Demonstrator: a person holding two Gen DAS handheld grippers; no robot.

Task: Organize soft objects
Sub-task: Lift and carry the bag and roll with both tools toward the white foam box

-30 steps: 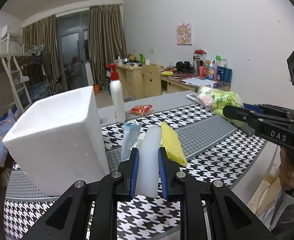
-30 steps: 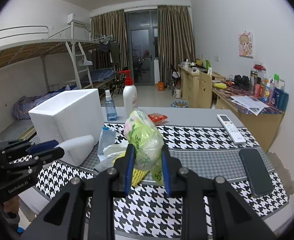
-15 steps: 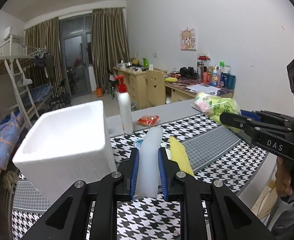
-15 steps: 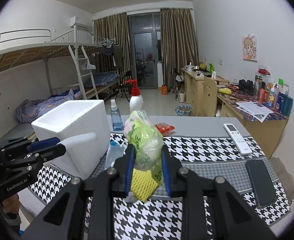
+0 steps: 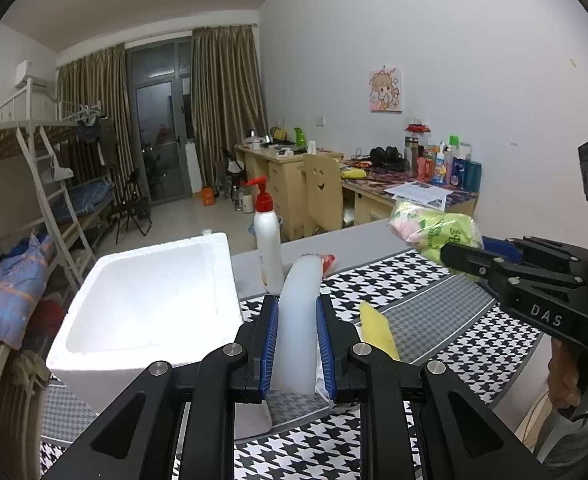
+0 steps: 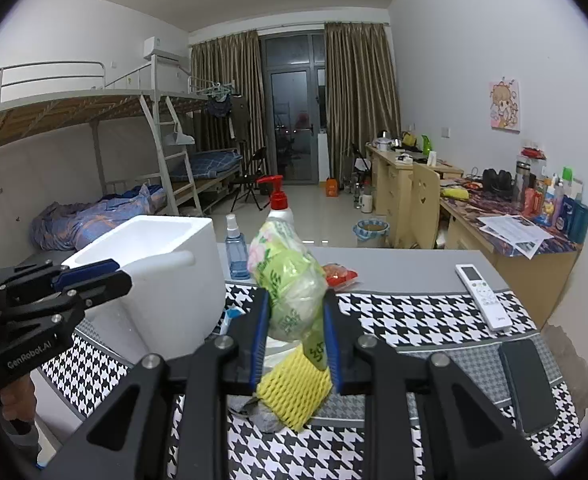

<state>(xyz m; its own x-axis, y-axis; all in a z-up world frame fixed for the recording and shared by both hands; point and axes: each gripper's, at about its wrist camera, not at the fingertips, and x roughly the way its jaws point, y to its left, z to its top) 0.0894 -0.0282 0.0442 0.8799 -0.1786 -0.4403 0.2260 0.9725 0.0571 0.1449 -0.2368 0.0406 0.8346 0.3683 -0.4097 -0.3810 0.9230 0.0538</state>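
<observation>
My left gripper (image 5: 294, 340) is shut on a white foam tube (image 5: 299, 312) and holds it in the air to the right of the open white foam box (image 5: 146, 304). My right gripper (image 6: 296, 332) is shut on a green and pink plastic packet (image 6: 290, 280), held above the table. The right gripper also shows in the left wrist view (image 5: 466, 258) with the packet (image 5: 434, 226). The left gripper shows in the right wrist view (image 6: 114, 276) with the tube (image 6: 158, 262) in front of the box (image 6: 166, 280). A yellow foam net (image 6: 294, 396) lies on the houndstooth cloth (image 6: 414, 320).
A white pump bottle with red top (image 5: 268, 236), a blue spray bottle (image 6: 236, 248) and a red snack packet (image 6: 340, 274) stand behind the cloth. A white remote (image 6: 482, 294) and a black phone (image 6: 528, 384) lie at the right. A crumpled grey item (image 6: 266, 420) lies under the yellow net.
Both grippers have risen with their objects still held. The foam box now appears lower, so I see into its open top.
</observation>
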